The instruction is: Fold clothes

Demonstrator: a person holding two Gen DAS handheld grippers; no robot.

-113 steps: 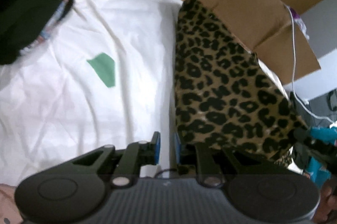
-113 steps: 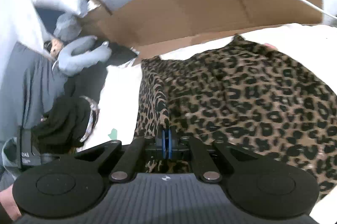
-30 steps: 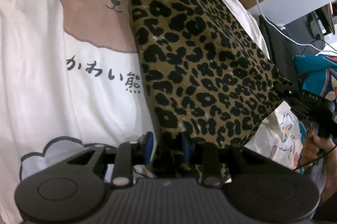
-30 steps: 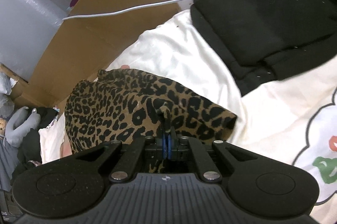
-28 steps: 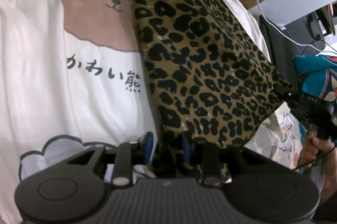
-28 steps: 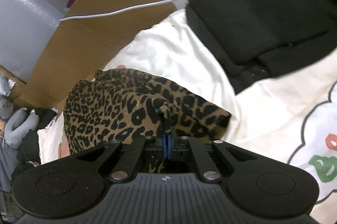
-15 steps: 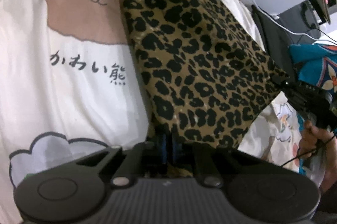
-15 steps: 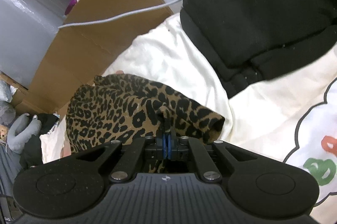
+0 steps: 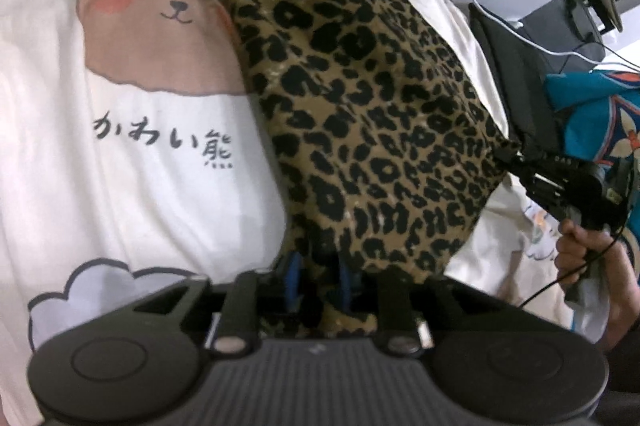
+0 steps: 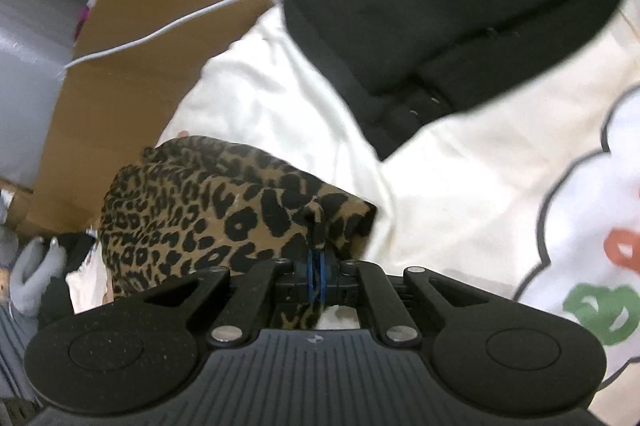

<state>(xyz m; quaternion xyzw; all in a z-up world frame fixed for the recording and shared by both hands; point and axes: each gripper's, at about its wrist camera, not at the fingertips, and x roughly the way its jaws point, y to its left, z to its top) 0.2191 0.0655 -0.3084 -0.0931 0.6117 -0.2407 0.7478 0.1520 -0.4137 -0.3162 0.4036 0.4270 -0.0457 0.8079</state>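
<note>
Leopard garment stretched over bear sheet, doubled lengthwise, not yet compact; more folds left. Right gripper clenched on one corner. Left gripper pads slightly apart around cloth, apparently loose; blur hinders. Black clothes beside

The leopard-print garment is brown with black spots, a soft fabric folded over itself. It stretches ahead of the left gripper, whose fingers stand a little apart around its near edge, and reaches the right gripper, whose fingers are pinched on a bunched corner.
</note>
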